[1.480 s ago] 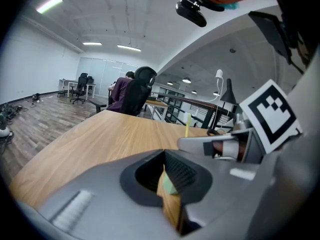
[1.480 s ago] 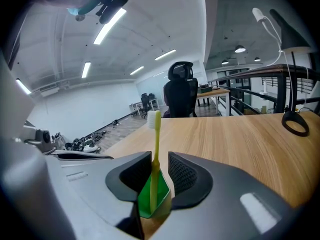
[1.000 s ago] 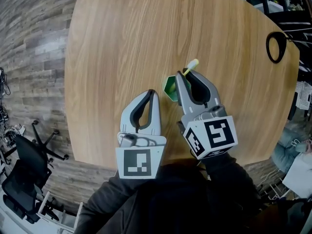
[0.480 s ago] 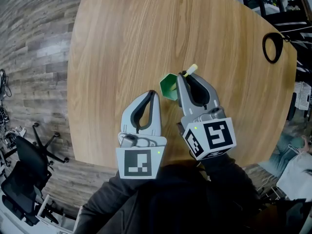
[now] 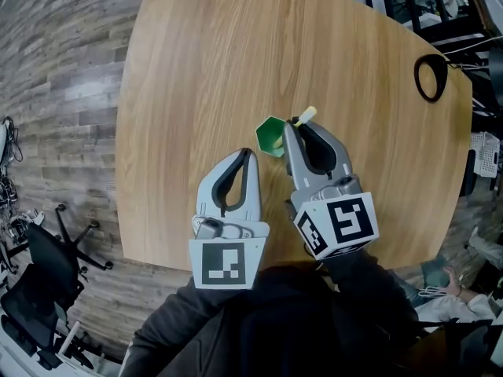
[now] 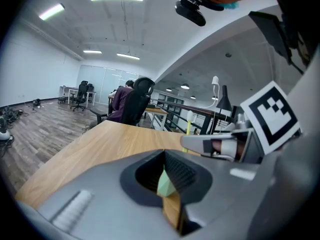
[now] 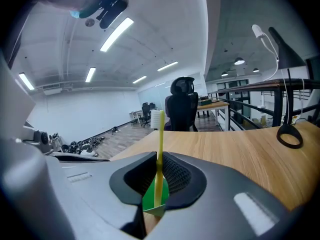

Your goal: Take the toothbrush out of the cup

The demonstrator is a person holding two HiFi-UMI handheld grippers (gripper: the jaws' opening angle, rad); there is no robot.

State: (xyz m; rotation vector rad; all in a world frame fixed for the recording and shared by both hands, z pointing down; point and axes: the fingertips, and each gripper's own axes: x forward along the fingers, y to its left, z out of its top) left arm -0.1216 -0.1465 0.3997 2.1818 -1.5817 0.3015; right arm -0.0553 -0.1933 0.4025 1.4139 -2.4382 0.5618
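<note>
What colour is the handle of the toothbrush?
The toothbrush handle is yellow; the right gripper view shows it best.

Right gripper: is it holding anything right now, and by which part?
Yes. The right gripper, whose jaws have just been closing, pinches the yellow toothbrush by its handle, below the bristle head; its lower end is in the green cup.

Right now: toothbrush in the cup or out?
In. Right gripper view shows the toothbrush handle's lower end inside the green cup; the right claw has just closed onto it.
</note>
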